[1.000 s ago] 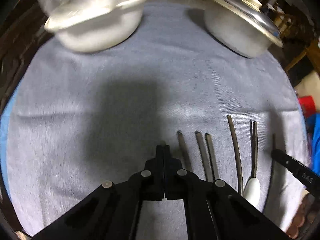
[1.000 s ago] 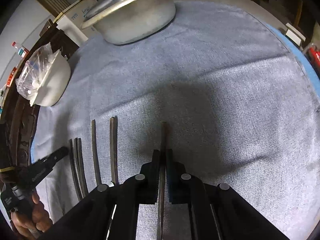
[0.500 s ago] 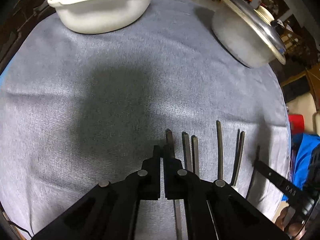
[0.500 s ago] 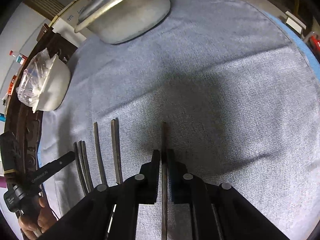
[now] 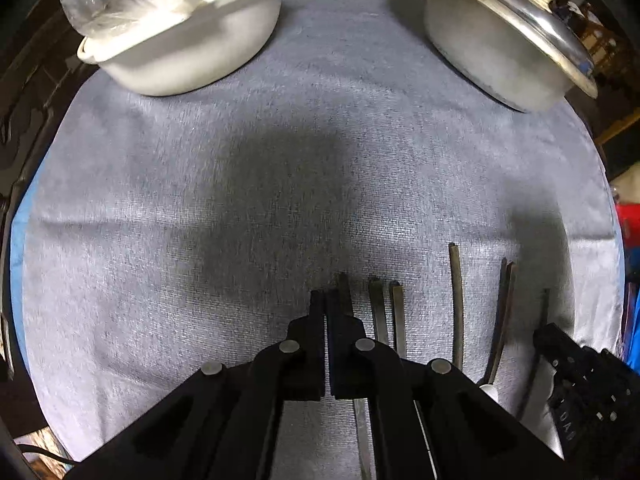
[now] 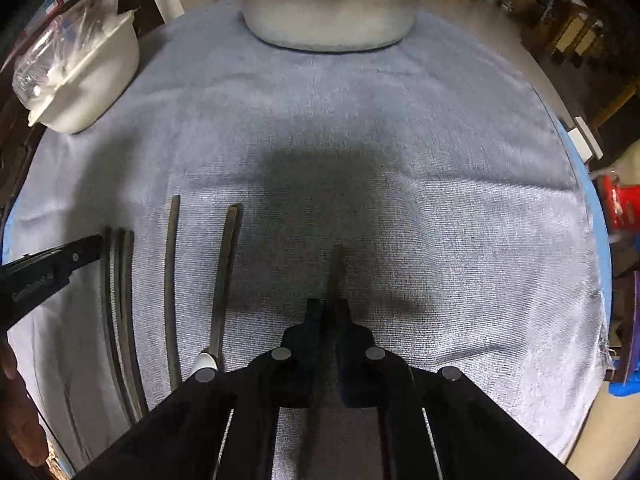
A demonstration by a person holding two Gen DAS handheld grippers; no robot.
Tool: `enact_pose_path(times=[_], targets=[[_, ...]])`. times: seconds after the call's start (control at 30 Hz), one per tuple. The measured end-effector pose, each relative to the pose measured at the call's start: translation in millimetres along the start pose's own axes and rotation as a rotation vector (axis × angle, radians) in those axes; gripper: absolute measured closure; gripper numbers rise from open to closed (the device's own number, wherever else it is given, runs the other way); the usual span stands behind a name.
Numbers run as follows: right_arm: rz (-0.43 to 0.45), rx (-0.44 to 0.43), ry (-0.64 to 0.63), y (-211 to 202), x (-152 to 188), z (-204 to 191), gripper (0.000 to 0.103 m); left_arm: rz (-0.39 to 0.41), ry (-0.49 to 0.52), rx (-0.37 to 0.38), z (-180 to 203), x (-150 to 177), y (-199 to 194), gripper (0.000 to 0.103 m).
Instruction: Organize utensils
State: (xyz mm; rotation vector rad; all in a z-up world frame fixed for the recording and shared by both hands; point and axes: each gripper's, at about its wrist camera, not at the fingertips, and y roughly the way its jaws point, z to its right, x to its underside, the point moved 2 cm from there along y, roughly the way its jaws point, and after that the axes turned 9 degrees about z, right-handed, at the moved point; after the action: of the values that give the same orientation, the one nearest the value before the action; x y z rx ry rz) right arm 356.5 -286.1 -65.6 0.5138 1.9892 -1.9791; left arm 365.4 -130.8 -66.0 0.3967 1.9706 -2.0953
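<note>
Metal basin (image 6: 328, 20) now centred ahead; right gripper (image 6: 330, 308) rolled.

A wide stretch of bare grey cloth (image 6: 440, 160) is left open across the middle and right of the bench. The far edge is blocked by a white bowl (image 6: 92, 80) stuffed with clear plastic at the left and a lidded metal pot (image 6: 328, 12) further right, with a clear gap of cloth kept between them. The near left is taken up by a row of dark utensil handles (image 6: 172, 280) laid side by side, narrow strips of cloth being left between them. The left hand-held gripper (image 6: 60, 264) is found at that row's outer end.
</note>
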Motion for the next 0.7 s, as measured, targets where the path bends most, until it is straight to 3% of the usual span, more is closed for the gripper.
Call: enact_pose_path(times=[0.23,0.43,0.57,0.63,0.7], targets=[[0.072,-0.178,0.126,-24,15,33,0.097,-0.010,0.010,0.031,-48,24,-25,0.103],[0.107,-0.233,0.162,-51,25,39,0.097,-0.043,-0.189,0.285,-89,33,-48,0.103],[0.113,-0.257,0.192,-56,33,44,0.097,-0.039,-0.208,0.276,-90,32,-54,0.093],[0.106,-0.300,0.224,-59,39,50,0.095,-0.070,-0.225,0.251,-88,32,-53,0.080],[0.111,-0.303,0.241,-58,36,59,0.092,-0.091,-0.239,0.237,-85,32,-52,0.080]])
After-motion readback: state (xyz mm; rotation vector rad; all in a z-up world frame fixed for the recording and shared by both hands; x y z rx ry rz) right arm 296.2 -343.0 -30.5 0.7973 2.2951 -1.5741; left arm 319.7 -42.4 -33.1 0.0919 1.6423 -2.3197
